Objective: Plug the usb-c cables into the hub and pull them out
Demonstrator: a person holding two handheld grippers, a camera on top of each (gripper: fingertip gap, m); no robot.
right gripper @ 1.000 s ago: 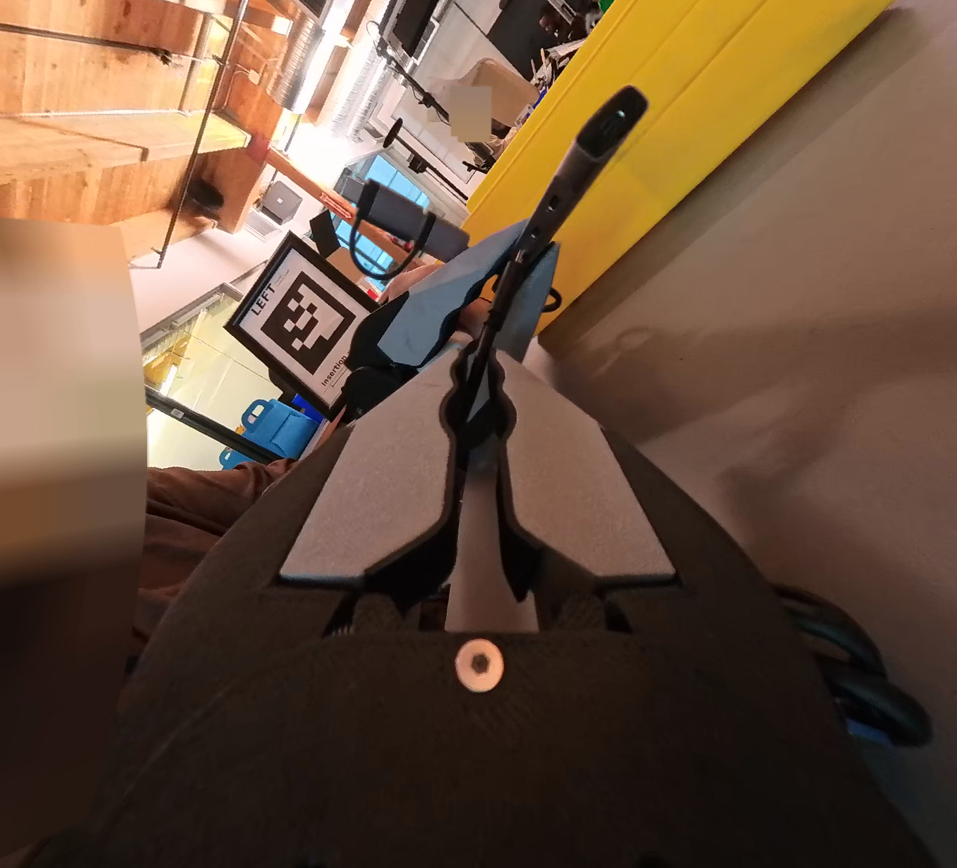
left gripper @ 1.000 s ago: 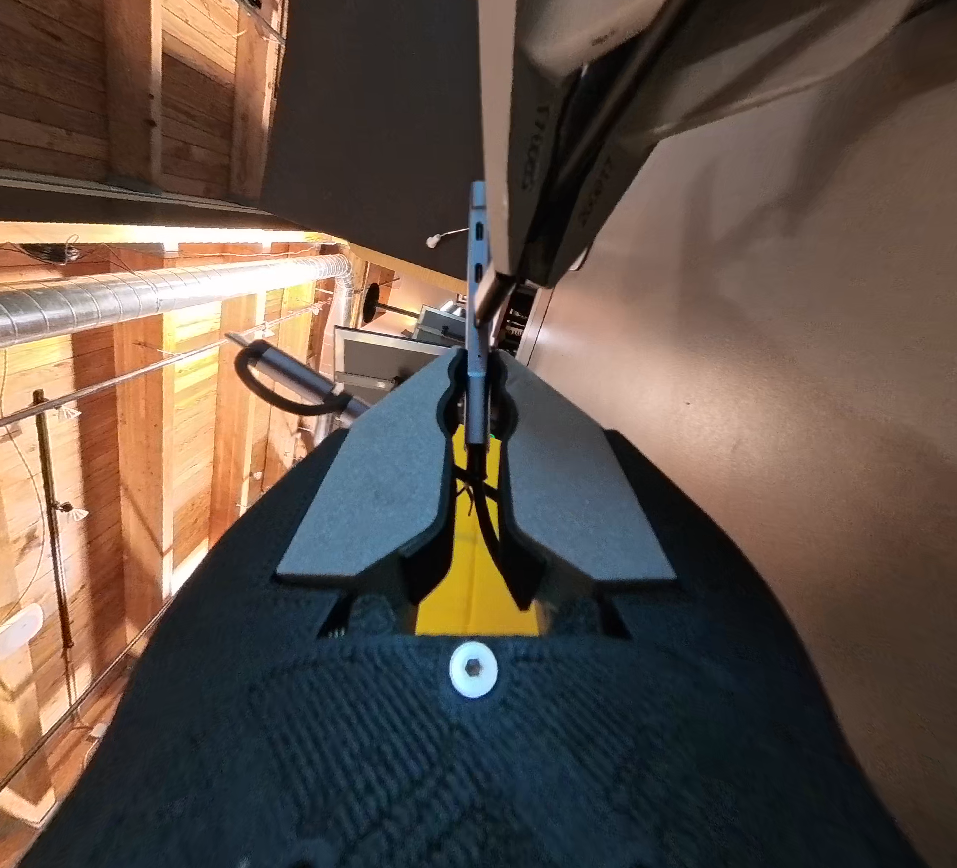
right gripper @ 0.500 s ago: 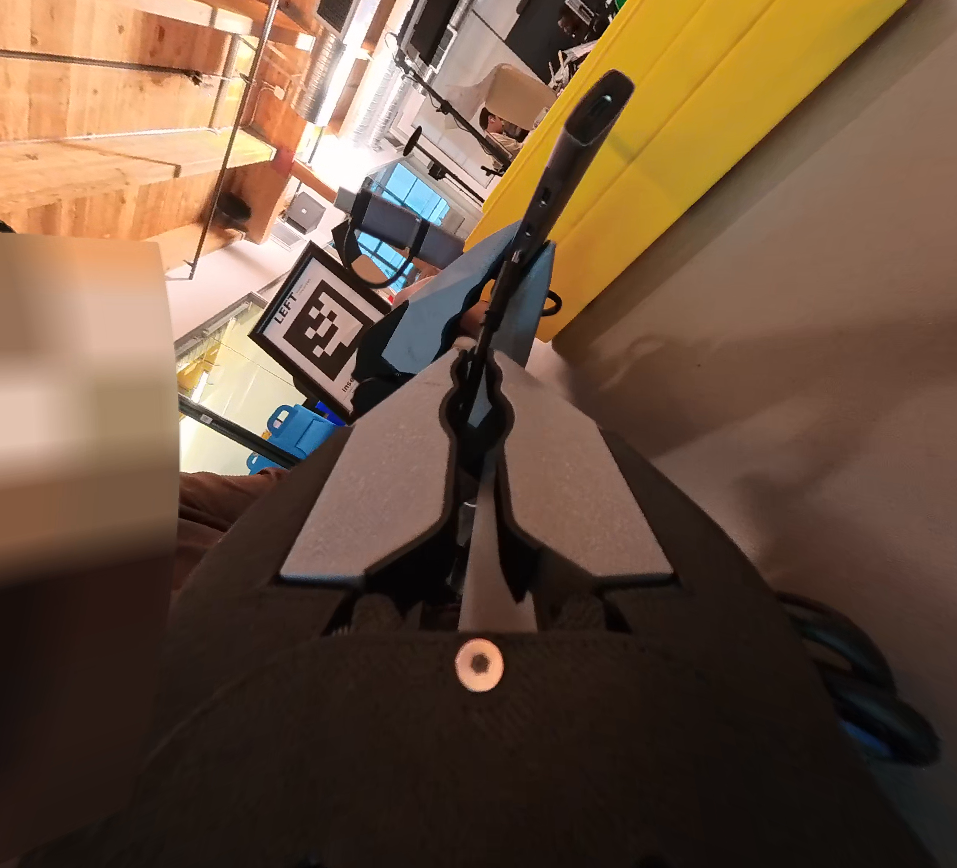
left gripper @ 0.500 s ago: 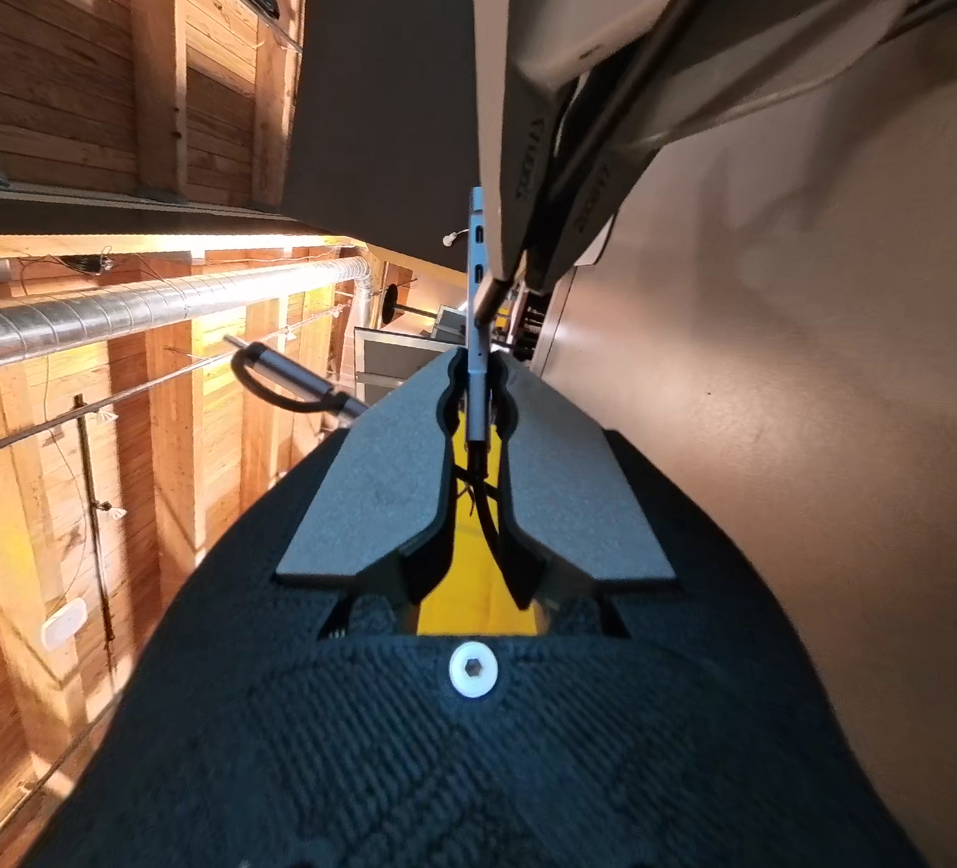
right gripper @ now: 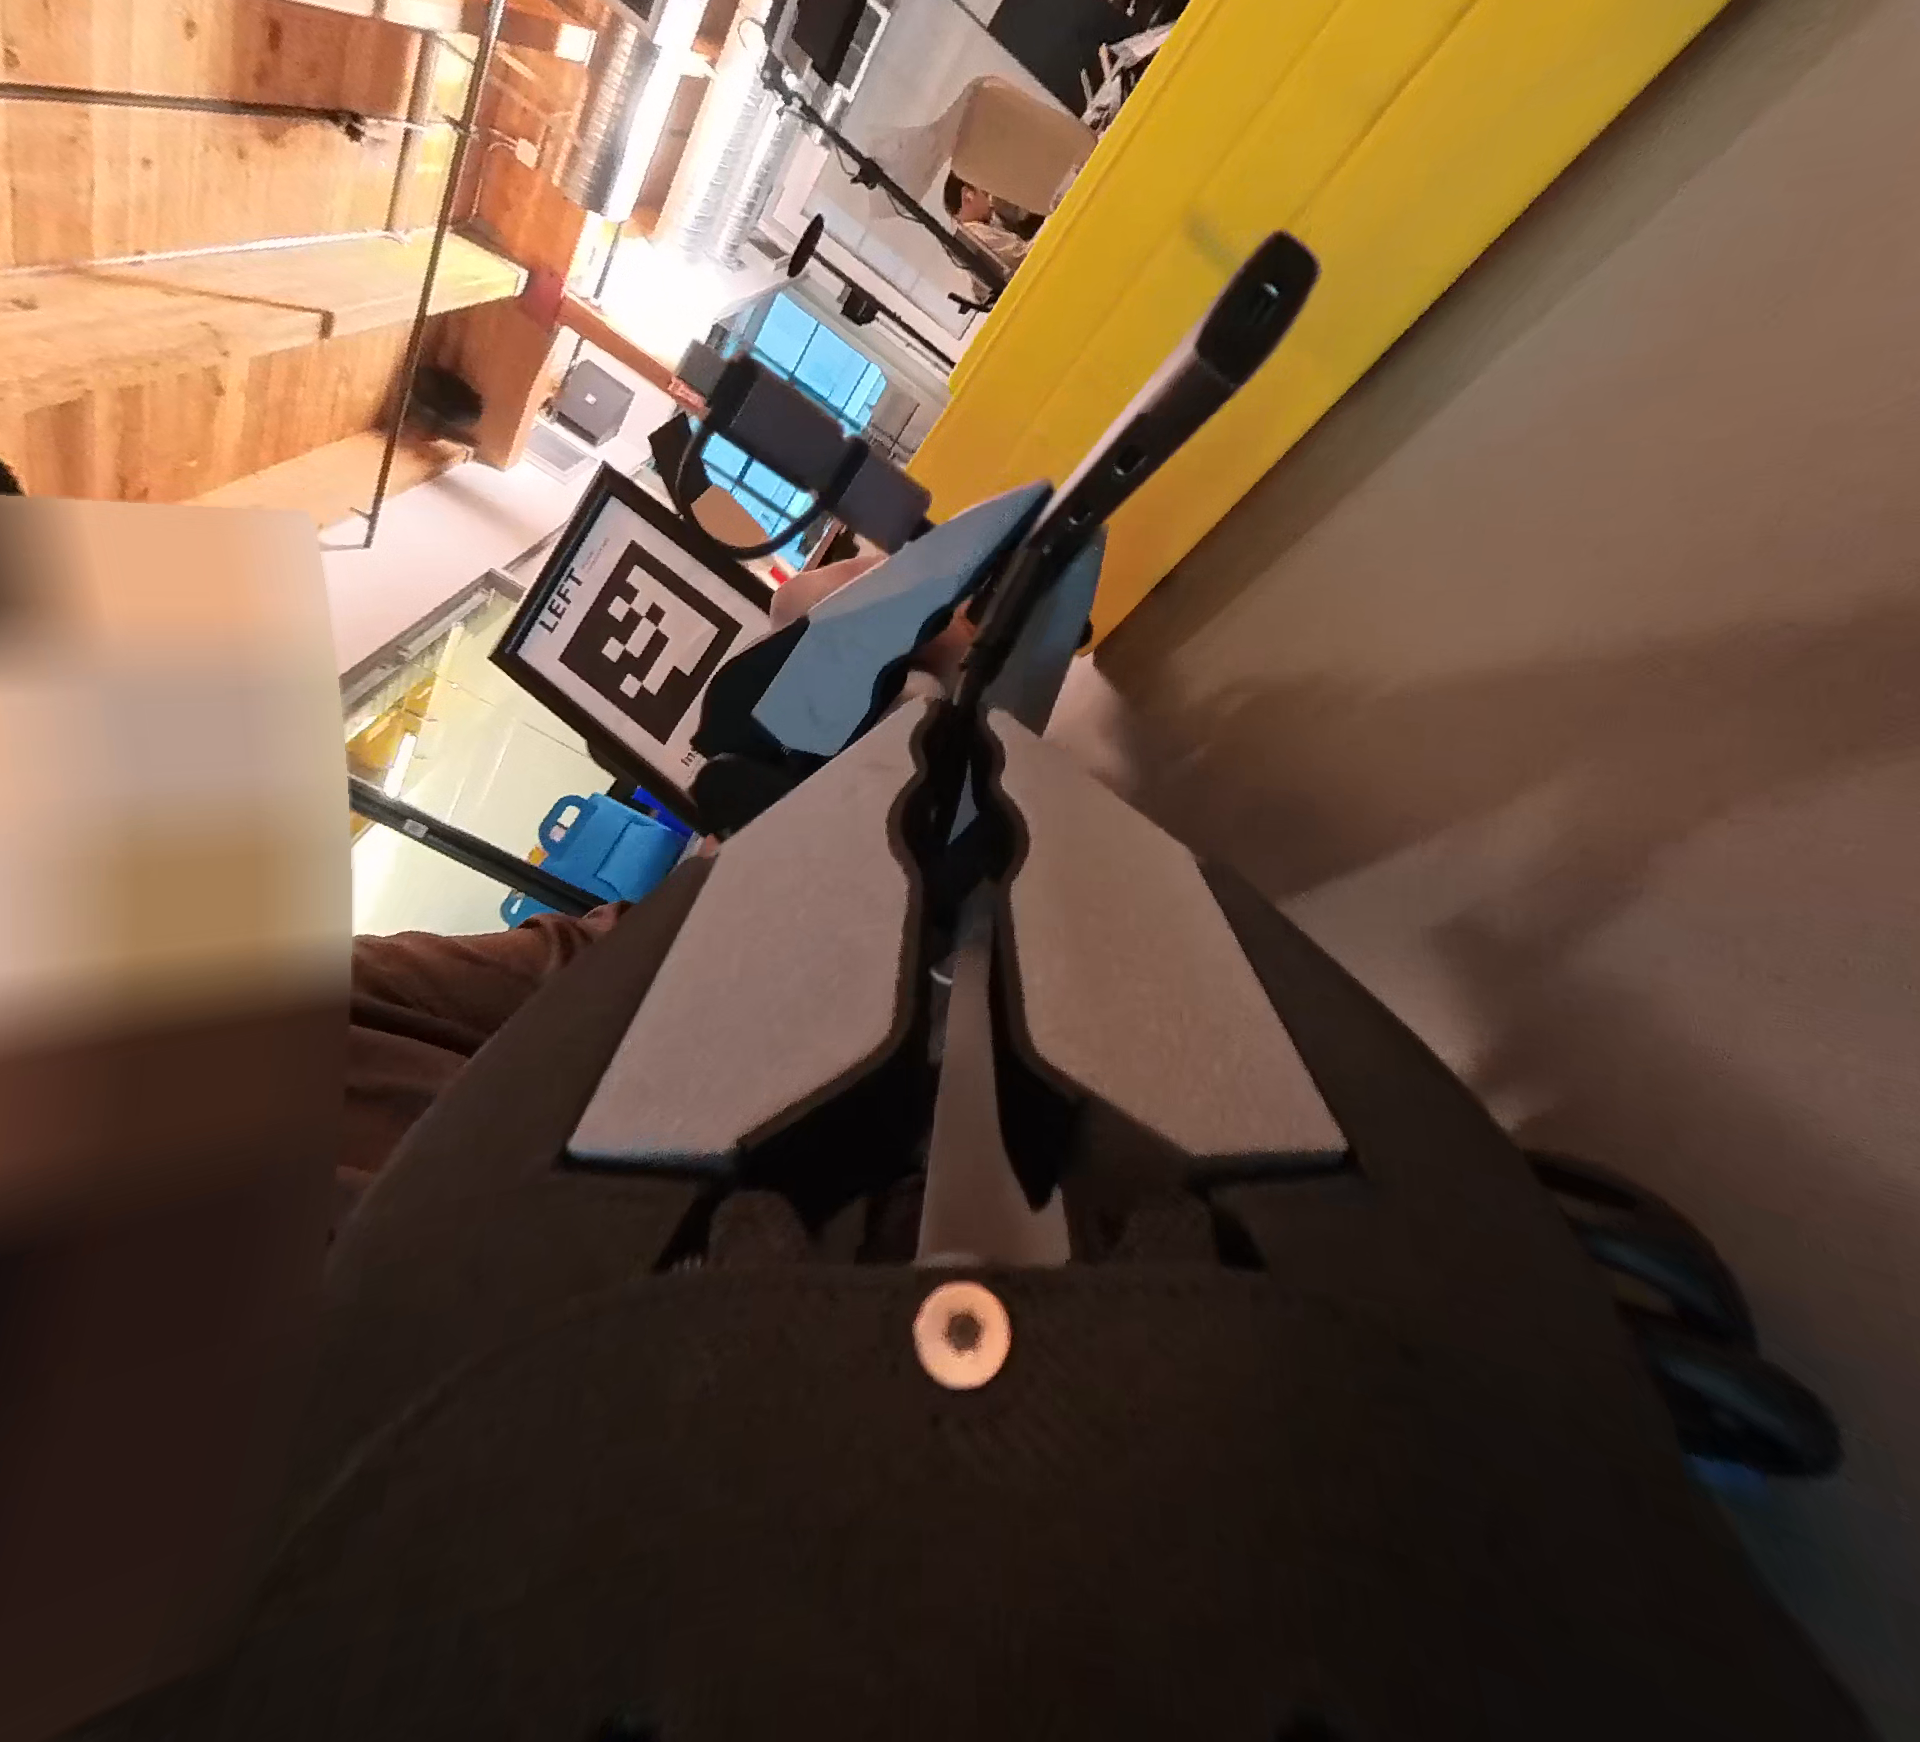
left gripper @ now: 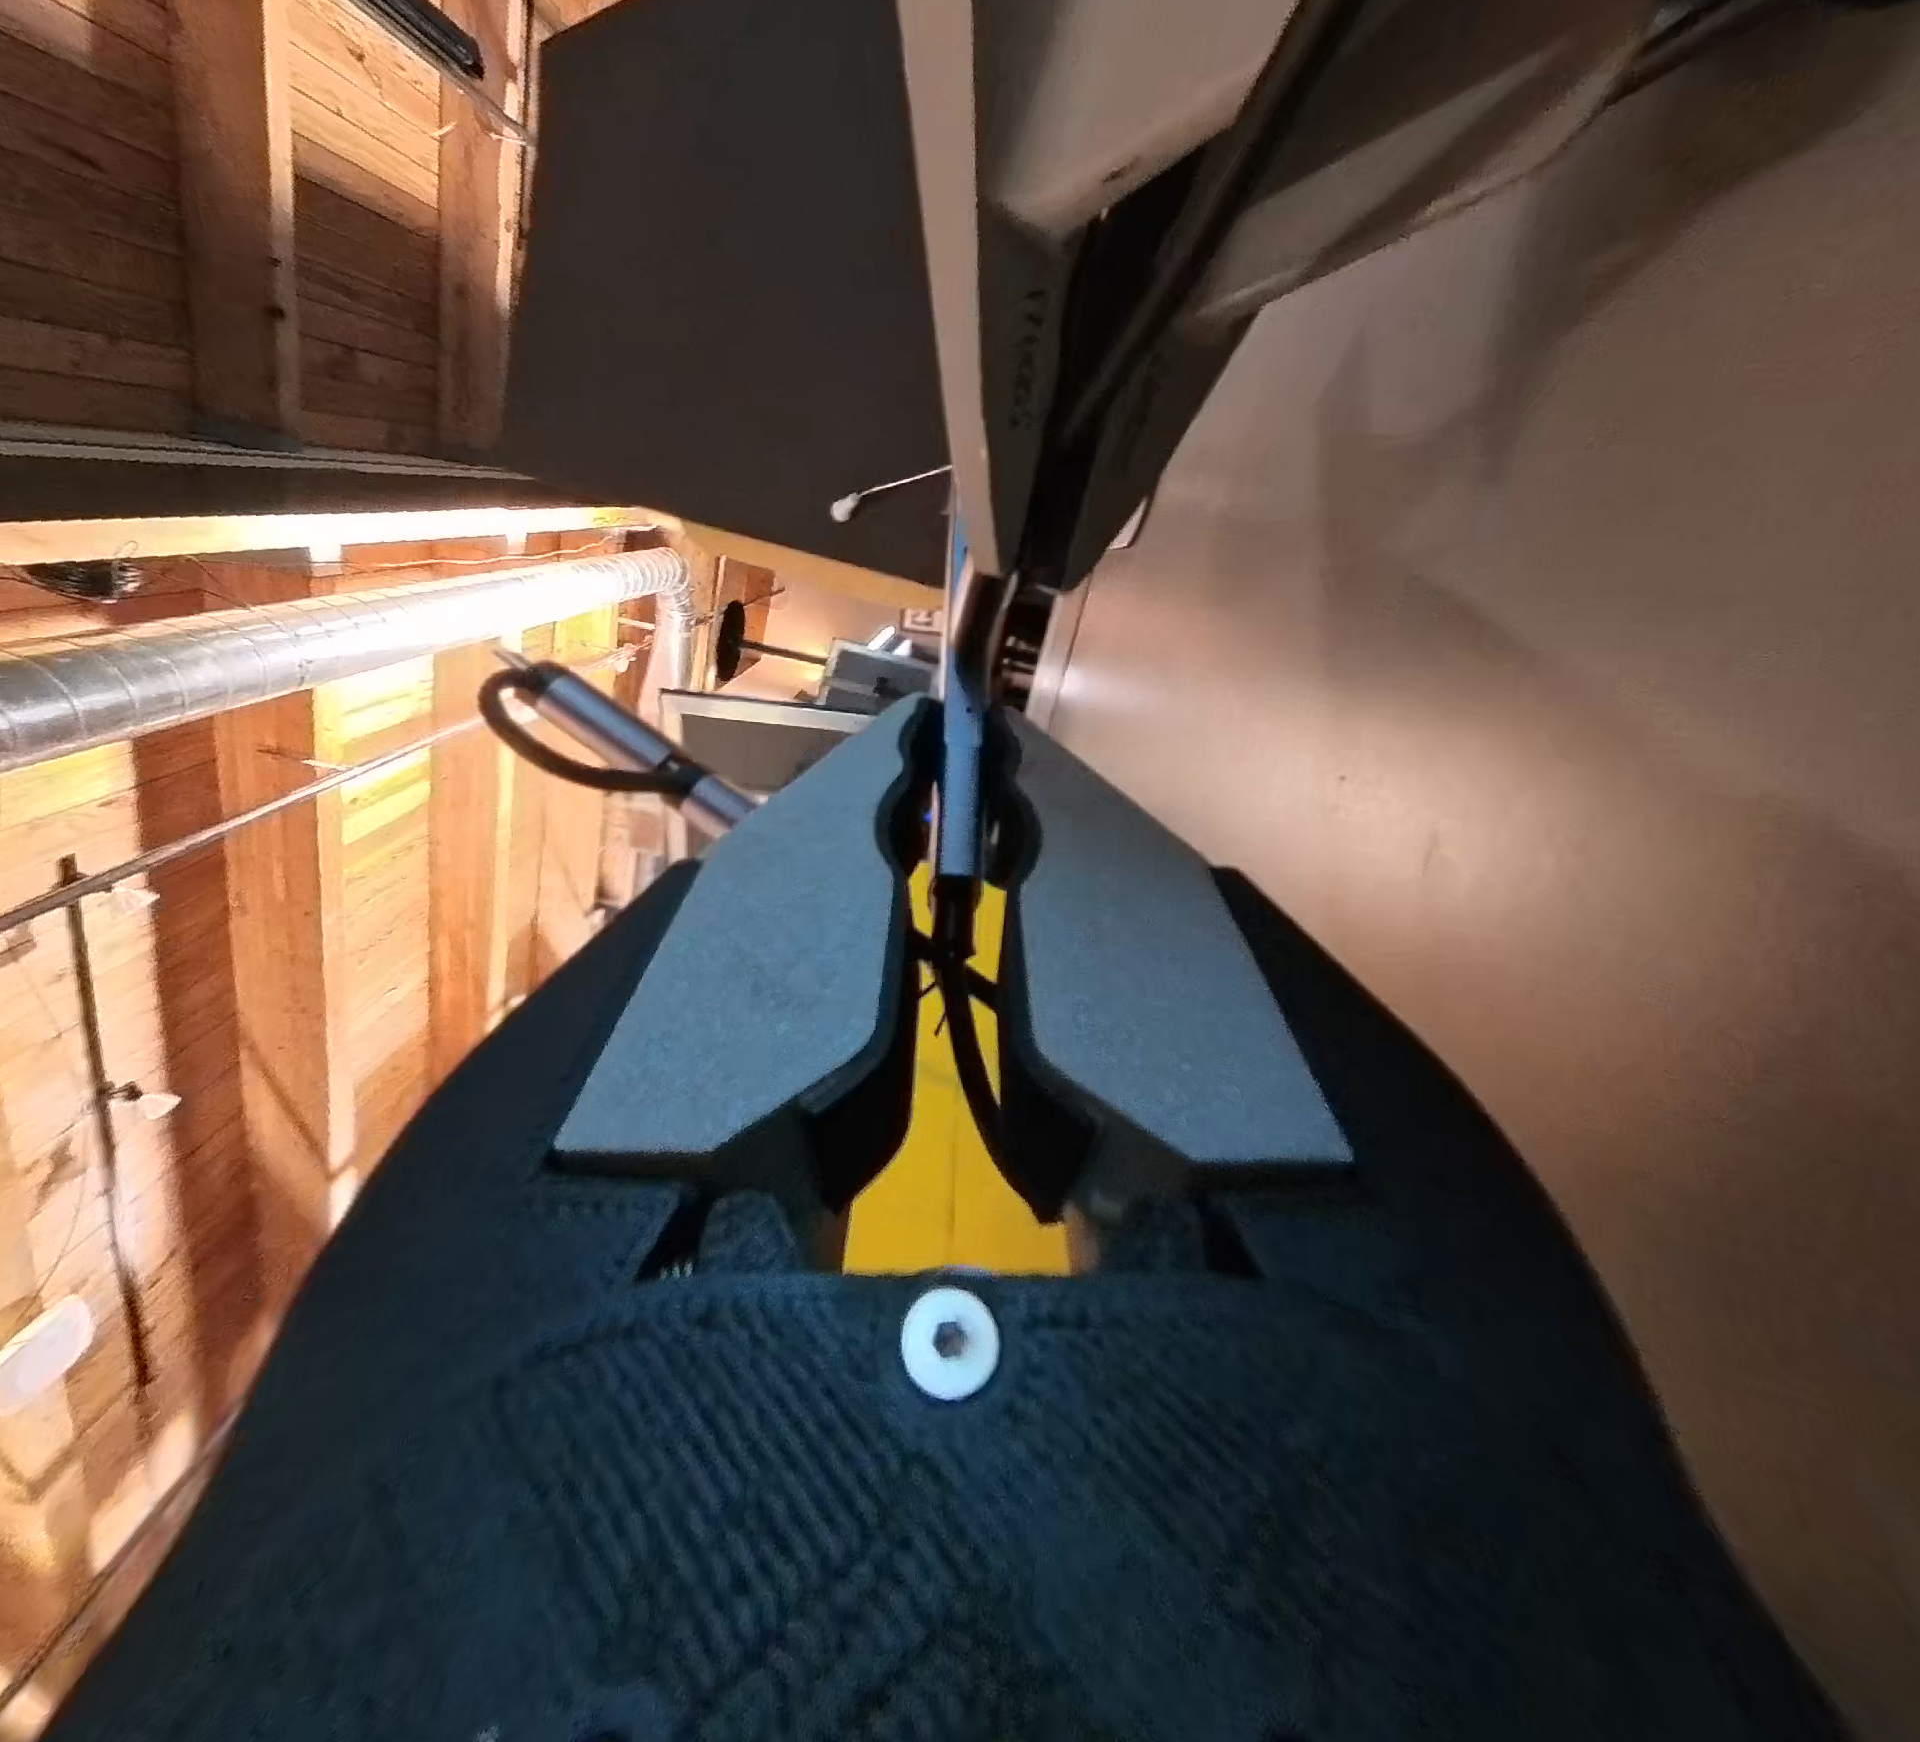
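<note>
My left gripper (left gripper: 961, 726) is shut on a thin grey hub (left gripper: 961, 788), seen edge-on and pointing away. The hub's own short cable (left gripper: 592, 731) loops off to the left. My right gripper (left gripper: 1091, 186) looms close above, and a grey usb-c plug (left gripper: 975, 617) from it meets the hub's edge; I cannot tell how deep it sits. In the right wrist view my right gripper (right gripper: 956, 726) is shut on the black usb-c cable (right gripper: 966, 747). The hub (right gripper: 1195, 383) rises beyond it, held by the left gripper's blue-grey fingers (right gripper: 883, 632).
Both grippers hang above a beige table (right gripper: 1558, 653). A yellow box (right gripper: 1403, 134) stands along its far edge. A black-and-white marker card (right gripper: 634, 632) sits on the left gripper. A brown sleeve (right gripper: 447, 996) shows at the left. Black cables (right gripper: 1683, 1360) lie at the lower right. About 5 cm separates my left fingertips from my right.
The right gripper has closed in on the hub. In the left wrist view it now hides the hub's upper ports. In the right wrist view the hub has swung to the right.
</note>
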